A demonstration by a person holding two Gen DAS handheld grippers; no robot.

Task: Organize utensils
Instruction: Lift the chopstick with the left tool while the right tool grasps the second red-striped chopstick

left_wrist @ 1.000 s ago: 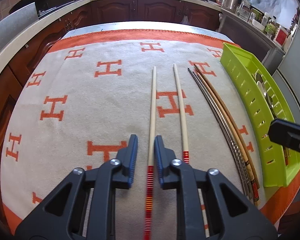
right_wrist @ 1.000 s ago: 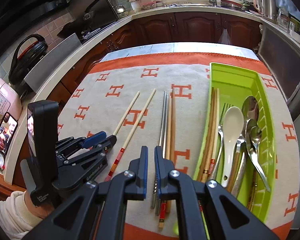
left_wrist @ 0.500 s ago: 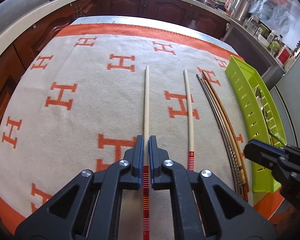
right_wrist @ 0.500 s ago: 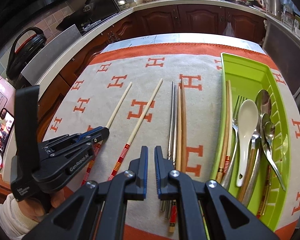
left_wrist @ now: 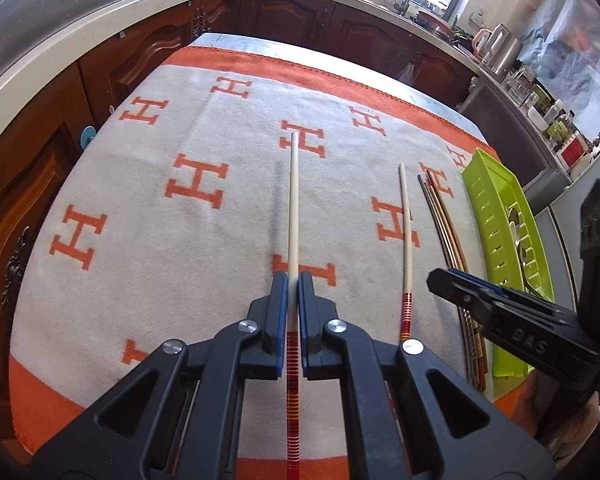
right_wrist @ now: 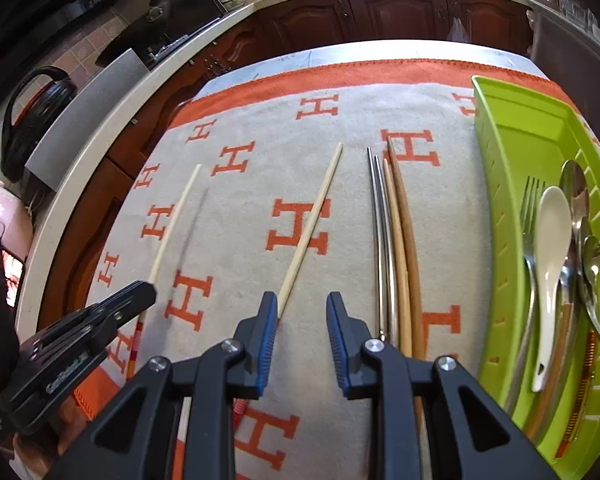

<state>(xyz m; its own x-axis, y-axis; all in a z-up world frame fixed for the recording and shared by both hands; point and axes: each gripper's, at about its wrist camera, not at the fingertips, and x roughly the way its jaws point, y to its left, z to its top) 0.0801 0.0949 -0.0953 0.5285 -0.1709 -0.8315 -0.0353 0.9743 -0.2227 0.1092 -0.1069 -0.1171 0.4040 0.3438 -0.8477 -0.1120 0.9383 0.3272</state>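
over the blanket [left_wrist: 148, 240], left gripper [left_wrist: 293, 280] has lifted its clamped chopstick [left_wrist: 292, 200]; right gripper [right_wrist: 301, 304] just opened, empty.

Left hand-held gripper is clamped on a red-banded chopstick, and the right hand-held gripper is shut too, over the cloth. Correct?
Not quite. The left hand-held gripper does clamp the red-banded chopstick, but the right hand-held gripper is open; its jaws have just been opening, nothing between them, as the right wrist view shows.

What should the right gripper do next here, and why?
Probably slide left and down to straddle the loose pale chopstick, then close. The right gripper has just been opening with nothing between its jaws; the left gripper already clamps the matching chopstick; the green tray awaits both.
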